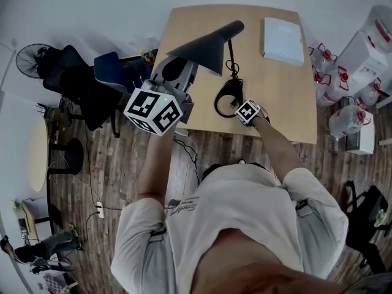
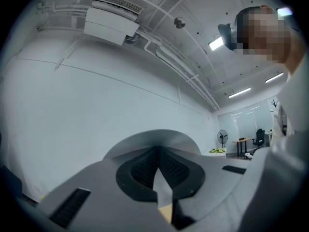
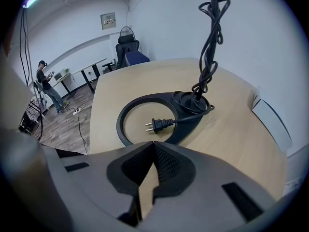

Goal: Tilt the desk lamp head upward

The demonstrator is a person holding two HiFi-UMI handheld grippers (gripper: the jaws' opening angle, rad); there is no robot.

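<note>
- A pale wooden bench (image 1: 282,97) is seen from above, with a dark desk lamp standing on it.
- The lamp head (image 1: 205,49), a dark cone-shaped shade, hangs over the bench's near left part, with its wide mouth facing down and to the left.
- The lamp's ring-shaped base (image 1: 216,103) lies flat on the bench, near the front edge and to the right of the head.
- The left gripper (image 1: 176,71) reaches up to the lower left rim of the lamp head.
- In the left gripper view its fingers (image 2: 145,166) are drawn almost together, leaving only a thin slit. The grey curve of the lamp head (image 2: 154,138) rises just past their tips. Whether they pinch it cannot be told.
- The right gripper (image 1: 245,110) sits just beside the right side of the base, low over the bench.
- Its fingers (image 3: 166,166) are likewise nearly closed. Bare bench shows through the slit, and nothing is held.
- In the right gripper view a black plug (image 3: 158,124) lies inside the ring of the base. Its cord (image 3: 208,66) is wound around the upright stem.
- A flat white box (image 1: 283,40) lies at the bench's far right corner, well apart from the lamp.
</note>
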